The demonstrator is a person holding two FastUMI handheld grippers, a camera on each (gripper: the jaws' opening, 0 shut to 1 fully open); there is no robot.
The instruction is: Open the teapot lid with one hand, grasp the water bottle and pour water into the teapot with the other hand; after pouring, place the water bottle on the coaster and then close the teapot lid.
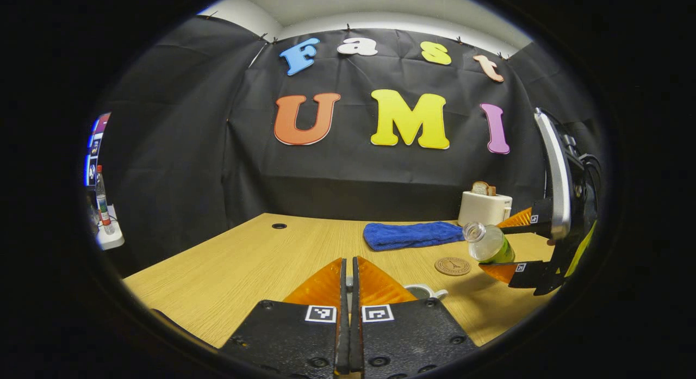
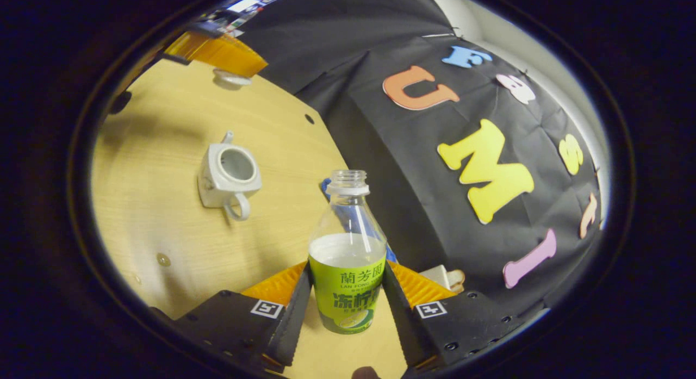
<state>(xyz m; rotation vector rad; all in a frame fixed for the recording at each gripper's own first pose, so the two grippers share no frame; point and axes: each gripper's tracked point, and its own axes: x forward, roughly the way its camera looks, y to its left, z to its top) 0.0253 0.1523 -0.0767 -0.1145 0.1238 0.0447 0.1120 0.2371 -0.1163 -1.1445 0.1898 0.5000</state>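
Right gripper (image 2: pixel 347 292) is clamped on the water bottle (image 2: pixel 347 259), one finger pressing each side of the labelled lower body. That low grip leaves the neck and mouth free to tip toward the teapot. In the left gripper view the same bottle (image 1: pixel 488 243) is held above the table (image 1: pixel 228 270) at the right, leaning over with its mouth pointing left toward the teapot side, so this reads as the approach to the pour or its start; no stream is visible. Bottle is clear plastic, cap off, with a green label and pale liquid filling roughly the lower half. Teapot (image 2: pixel 228 175) is white and squarish with a loop handle facing the camera. It sits open on the table, well apart from the bottle, and the interior looks empty, though the fisheye makes that hard to confirm. The left gripper (image 1: pixel 348 284) has its jaws drawn together on something thin. In the right gripper view the lid (image 2: pixel 231 79) hangs under the left gripper (image 2: pixel 217 51), held up and off to the side — presumably to keep the pour path clear. Coaster (image 1: pixel 452 266) lies flat on the table just beside the tilted bottle, in front of a blue towel (image 1: pixel 413 235) and a white toaster (image 1: pixel 484 206) — a short move for the set-down after pouring.
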